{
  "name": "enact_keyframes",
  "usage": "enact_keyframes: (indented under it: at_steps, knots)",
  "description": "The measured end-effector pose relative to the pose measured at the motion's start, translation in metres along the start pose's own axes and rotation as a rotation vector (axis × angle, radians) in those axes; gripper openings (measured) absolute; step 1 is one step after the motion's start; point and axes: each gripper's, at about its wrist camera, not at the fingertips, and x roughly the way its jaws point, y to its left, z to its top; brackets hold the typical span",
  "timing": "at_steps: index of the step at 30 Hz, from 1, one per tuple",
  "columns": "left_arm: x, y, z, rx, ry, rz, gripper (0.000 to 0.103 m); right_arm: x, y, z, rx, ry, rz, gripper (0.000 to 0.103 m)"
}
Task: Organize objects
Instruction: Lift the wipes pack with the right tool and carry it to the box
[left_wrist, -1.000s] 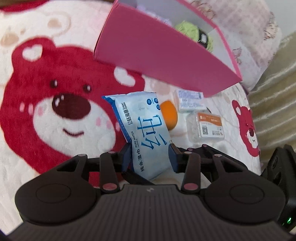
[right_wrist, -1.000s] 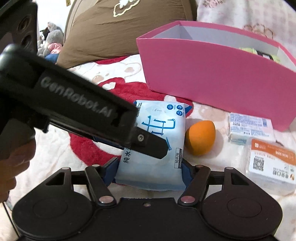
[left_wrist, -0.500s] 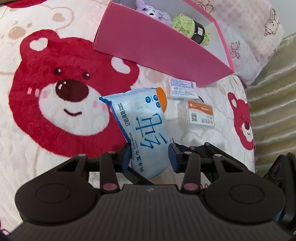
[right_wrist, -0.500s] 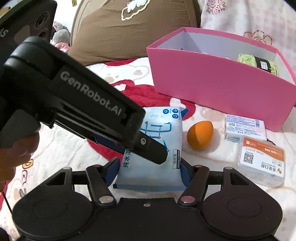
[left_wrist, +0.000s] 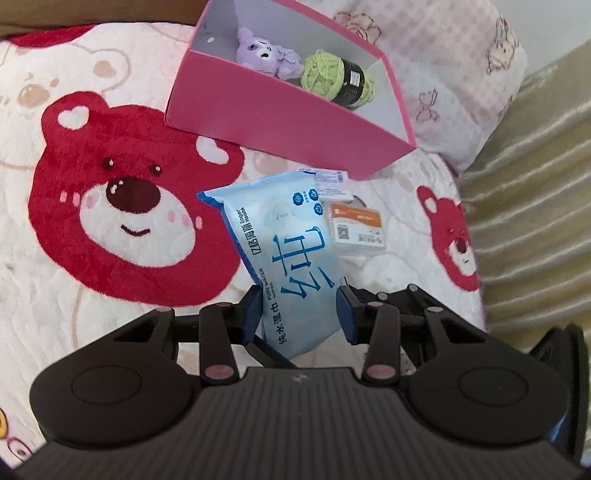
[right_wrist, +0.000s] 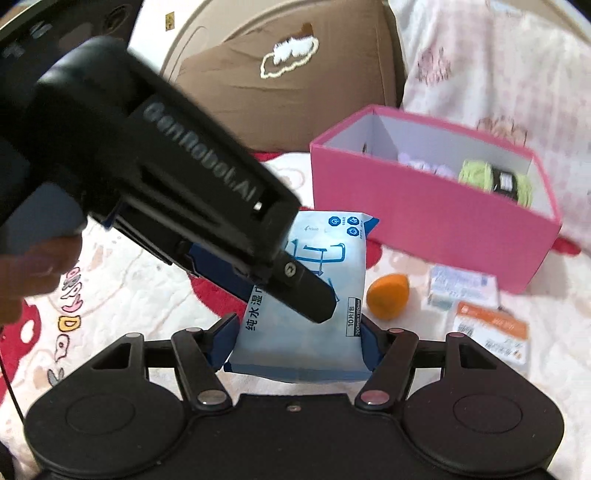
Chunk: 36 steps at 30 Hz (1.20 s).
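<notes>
Here, on the left, a big red bear face (left_wrist: 122, 206) is printed on the white blanket (left_wrist: 44, 280) under my 2 tools. My left hand-held gripper (left_wrist: 301, 308) pinches the pack of wet wipes (left_wrist: 284, 254) by its narrow sides, both blue pads pressing the wrapper, and the pack hangs clear of the blanket, tilted with its top corner leaning left. In the right wrist view my left tool's black body (right_wrist: 166, 177) crosses the picture above the pack, with part of my hand (right_wrist: 33, 273) at the left edge. My right hand-held gripper (right_wrist: 295, 343) clamps the same pack (right_wrist: 317, 280) across its lower end, pads against both edges.

Beyond the pack stands the pink box (left_wrist: 280, 110), open at the top; a purple plush toy (left_wrist: 266, 53) and a ball of green yarn (left_wrist: 332, 75) lie side by side inside it. Right of the pack, an orange egg-shaped sponge (right_wrist: 388, 297) sits on the blanket. Further right lie a small white packet (right_wrist: 461, 290) near the box's foot and a clear case with an orange label (right_wrist: 491, 338) just in front of it. A striped beige cover (left_wrist: 535, 206) borders the blanket at the far right.
</notes>
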Motion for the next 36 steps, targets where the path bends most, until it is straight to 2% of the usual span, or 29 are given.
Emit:
enact_keyframes:
  at_steps: [4,11,18,22,25,28,36]
  knots:
    - [-0.008,-0.006,0.003,0.01,0.002,-0.023,0.04,-0.008,0.007,0.008,-0.065,-0.006,-0.041,0.071]
    - [-0.022,-0.022,0.018,0.055,0.013,-0.106,0.04,-0.029,-0.007,0.034,-0.1,0.016,-0.014,0.071]
    - [-0.03,-0.047,0.037,0.123,0.032,-0.109,0.04,-0.053,-0.019,0.055,-0.135,-0.006,-0.006,0.07]
    - [-0.028,-0.054,0.052,0.091,0.089,-0.119,0.04,-0.06,-0.024,0.072,-0.163,0.019,0.005,0.07]
    - [-0.027,-0.06,0.065,0.07,0.092,-0.127,0.04,-0.062,-0.027,0.092,-0.267,0.037,-0.005,0.067]
    - [-0.026,-0.064,0.08,0.055,0.068,-0.131,0.04,-0.061,-0.033,0.112,-0.329,0.038,-0.016,0.064]
    - [-0.013,-0.056,0.117,-0.018,0.02,-0.156,0.04,-0.042,-0.056,0.144,-0.343,0.041,-0.025,0.06]
